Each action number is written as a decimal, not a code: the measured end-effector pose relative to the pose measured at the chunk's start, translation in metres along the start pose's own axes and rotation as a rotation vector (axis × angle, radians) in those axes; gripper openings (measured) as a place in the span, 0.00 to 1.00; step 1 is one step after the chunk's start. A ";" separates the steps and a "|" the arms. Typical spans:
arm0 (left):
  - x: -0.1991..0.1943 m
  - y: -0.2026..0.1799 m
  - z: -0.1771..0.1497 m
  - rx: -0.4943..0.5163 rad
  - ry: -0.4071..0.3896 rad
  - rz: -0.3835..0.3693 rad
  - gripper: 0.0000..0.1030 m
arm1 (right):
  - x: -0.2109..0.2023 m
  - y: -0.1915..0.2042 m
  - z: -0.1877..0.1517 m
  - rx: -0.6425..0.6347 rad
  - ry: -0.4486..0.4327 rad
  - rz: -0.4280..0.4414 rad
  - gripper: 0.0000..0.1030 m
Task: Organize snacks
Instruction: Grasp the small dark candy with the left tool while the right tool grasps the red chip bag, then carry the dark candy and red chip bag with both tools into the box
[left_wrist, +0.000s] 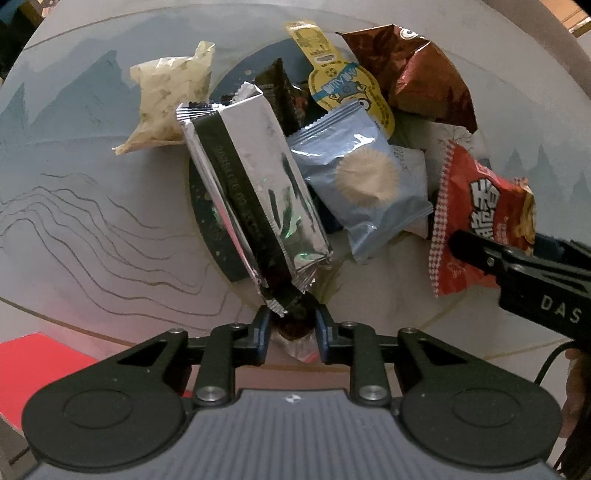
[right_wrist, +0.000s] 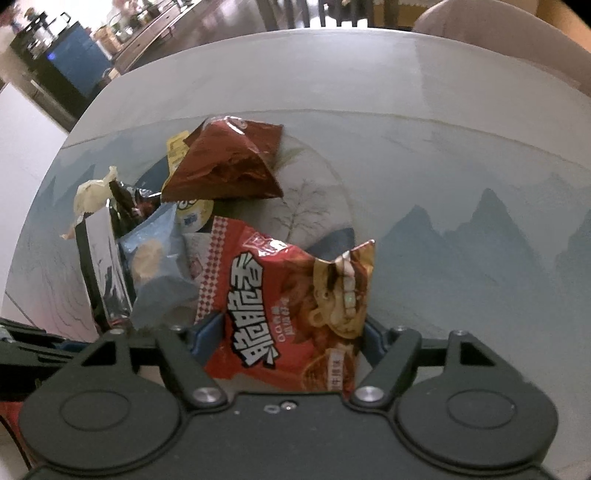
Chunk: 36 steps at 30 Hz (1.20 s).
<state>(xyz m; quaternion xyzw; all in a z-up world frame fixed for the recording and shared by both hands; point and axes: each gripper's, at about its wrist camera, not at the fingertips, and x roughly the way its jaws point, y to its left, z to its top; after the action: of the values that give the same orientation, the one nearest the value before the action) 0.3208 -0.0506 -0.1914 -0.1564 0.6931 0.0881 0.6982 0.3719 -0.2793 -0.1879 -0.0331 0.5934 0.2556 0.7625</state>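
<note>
Here the left gripper (left_wrist: 291, 326) fingers clamp only the silver packet (left_wrist: 255, 192) end seam, so it may slip out, while the right gripper (right_wrist: 291, 338) fingers squeeze the red noodle bag (right_wrist: 291, 314).

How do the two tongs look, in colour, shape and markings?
Both are matte black with round pivot discs, silver bolts and angled link bars. The fingers carry blue pads. The left tongs have a ribbed grey body. The right tongs show white letters "DAS" on the side in the left view, and a thin black cable trails below them.
</note>
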 end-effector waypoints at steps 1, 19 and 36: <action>-0.003 0.003 -0.002 0.001 -0.004 -0.004 0.23 | -0.003 -0.001 -0.002 0.011 -0.005 0.002 0.72; -0.110 0.013 -0.050 0.100 -0.193 -0.101 0.24 | -0.116 0.042 -0.049 0.064 -0.145 0.016 0.72; -0.211 0.064 -0.137 0.226 -0.303 -0.065 0.24 | -0.192 0.146 -0.108 -0.006 -0.231 0.037 0.72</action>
<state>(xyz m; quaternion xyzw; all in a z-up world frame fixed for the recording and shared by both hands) 0.1655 -0.0181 0.0136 -0.0840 0.5800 0.0096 0.8102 0.1821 -0.2581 -0.0057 0.0054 0.5015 0.2736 0.8207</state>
